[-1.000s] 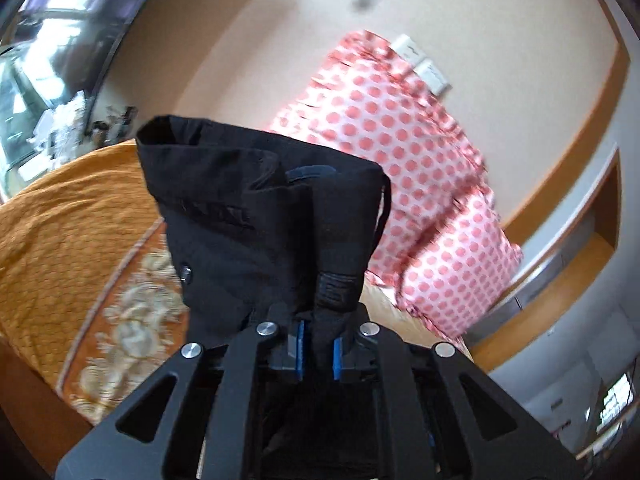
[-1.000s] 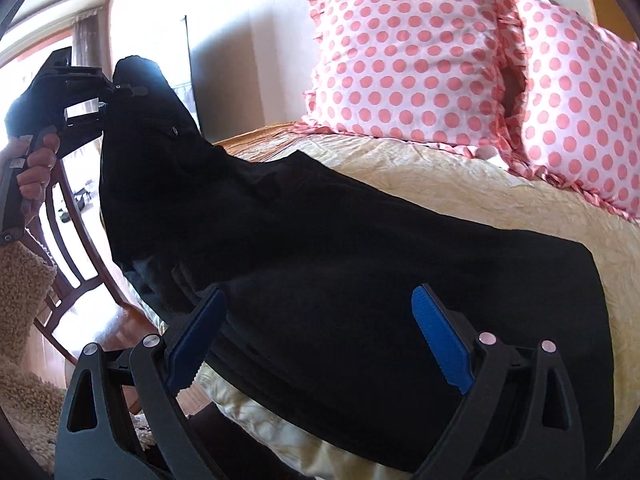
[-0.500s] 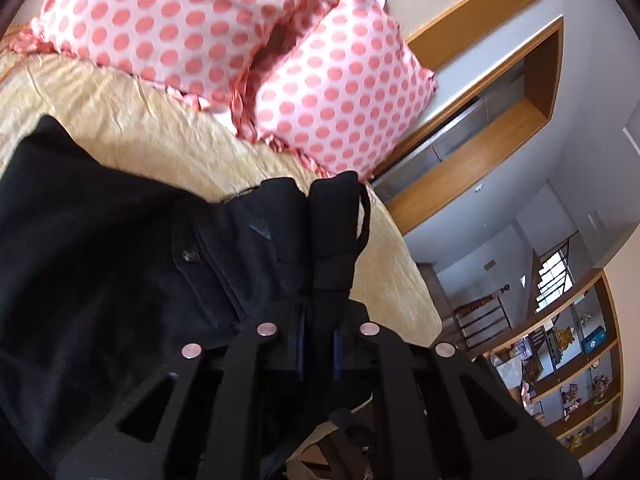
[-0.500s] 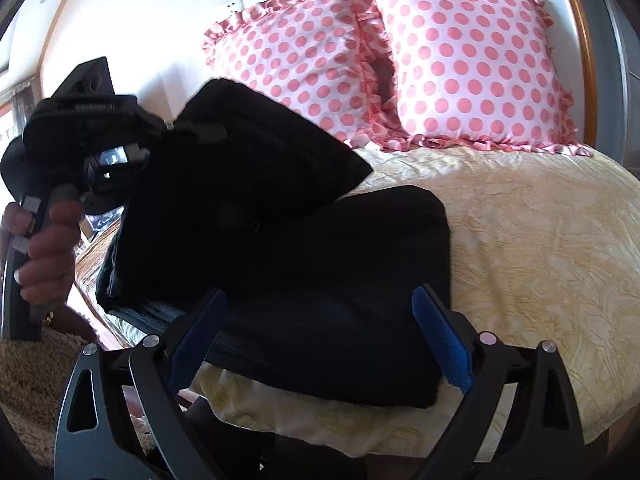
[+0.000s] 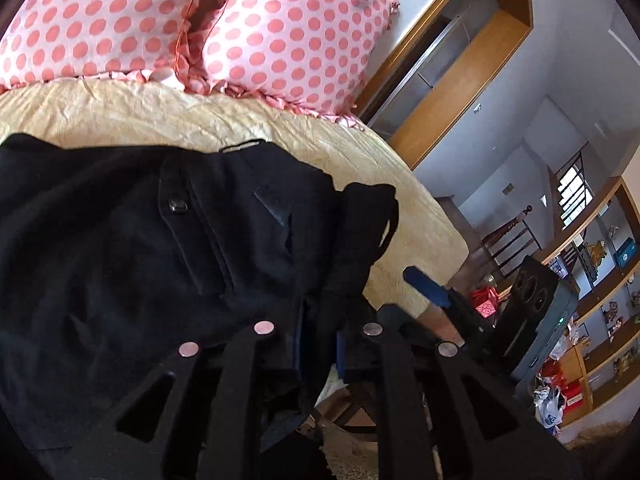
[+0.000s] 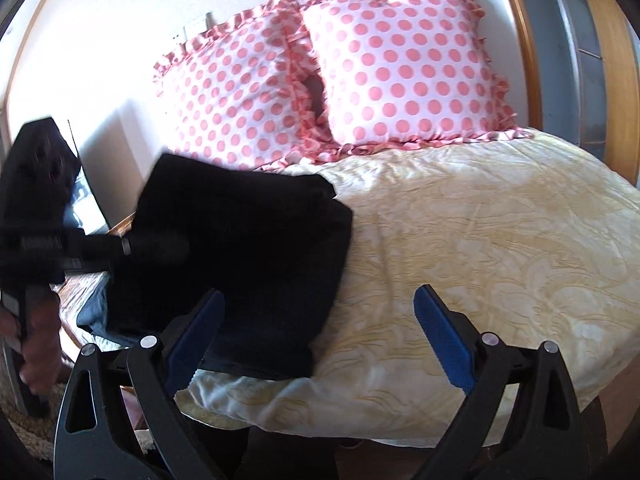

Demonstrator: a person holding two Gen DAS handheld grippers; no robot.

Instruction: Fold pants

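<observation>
The black pants [image 6: 240,264] lie folded over on themselves on the cream bedspread [image 6: 500,248], filling the left half of the right wrist view and hanging a little over the near edge of the bed at the lower left. In the left wrist view the same pants [image 5: 140,248] cover the left and centre of the frame, with a button, a pocket flap and the waistband showing on top, and a belt loop standing up at centre right.

The left gripper [image 5: 318,346] sits at the bottom centre of its own view, its jaws drawn narrow and pinching a bunch of the waistband cloth; they have just been easing apart slightly, with the fabric between them. In the right wrist view this gripper [image 6: 124,246] shows blurred at the left edge, pressed into the pants, with a hand [image 6: 36,344] on its handle at the lower left.

The right gripper [image 6: 316,344] hovers at the bottom of its view with jaws spread wide and nothing between them, the left blue pad over the pants' near edge, the right over bare bedspread.

Two pink polka-dot pillows [image 6: 328,80] lean side by side at the head of the bed, upper centre. Wooden shelves [image 5: 592,280] fill the right of the left wrist view.
</observation>
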